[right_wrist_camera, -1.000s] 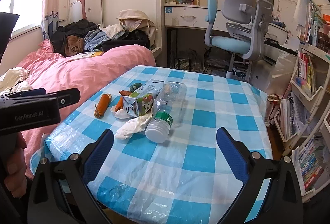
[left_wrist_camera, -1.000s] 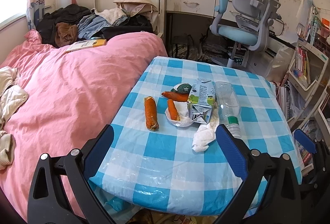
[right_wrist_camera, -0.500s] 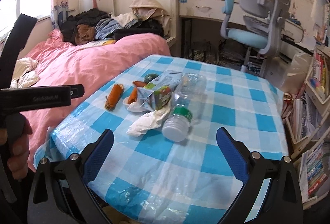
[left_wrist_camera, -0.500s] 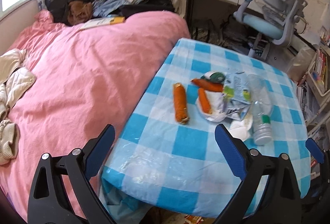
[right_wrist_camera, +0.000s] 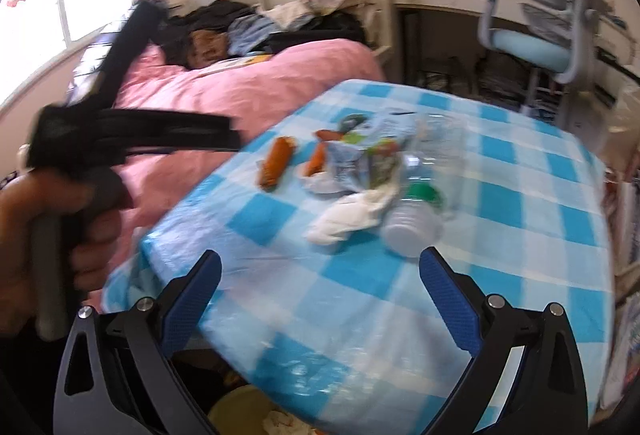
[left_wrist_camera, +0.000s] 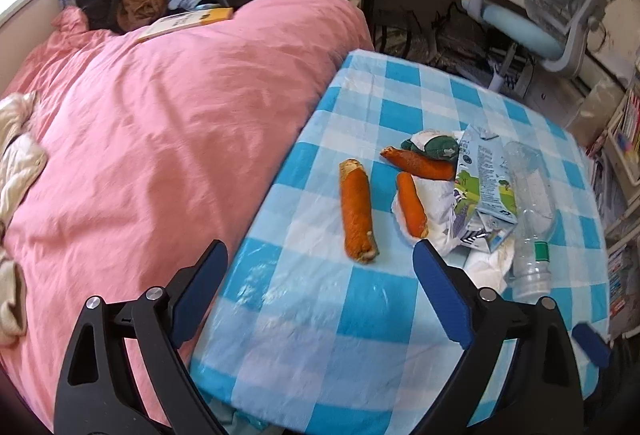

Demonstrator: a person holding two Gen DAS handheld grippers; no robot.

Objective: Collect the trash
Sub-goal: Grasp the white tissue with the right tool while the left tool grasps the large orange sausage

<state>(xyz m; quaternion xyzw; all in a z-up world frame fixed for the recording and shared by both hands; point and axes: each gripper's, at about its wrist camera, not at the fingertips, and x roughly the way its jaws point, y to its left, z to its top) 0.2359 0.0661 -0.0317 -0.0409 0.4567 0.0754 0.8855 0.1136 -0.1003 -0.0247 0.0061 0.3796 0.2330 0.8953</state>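
Trash (left_wrist_camera: pixel 452 195) lies in a heap on the checked table (left_wrist_camera: pixel 360 315), right of centre in your left view: carrots, a crushed carton (left_wrist_camera: pixel 486 181), a tissue and a plastic bottle (left_wrist_camera: pixel 530 219). Your left gripper (left_wrist_camera: pixel 320 267) has just been closing slightly yet gapes wide, empty. Your right gripper (right_wrist_camera: pixel 320 275) is spread wide too, grasping nothing.

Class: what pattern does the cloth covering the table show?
Blue and white checks on the tablecloth, clearest in the left wrist view.
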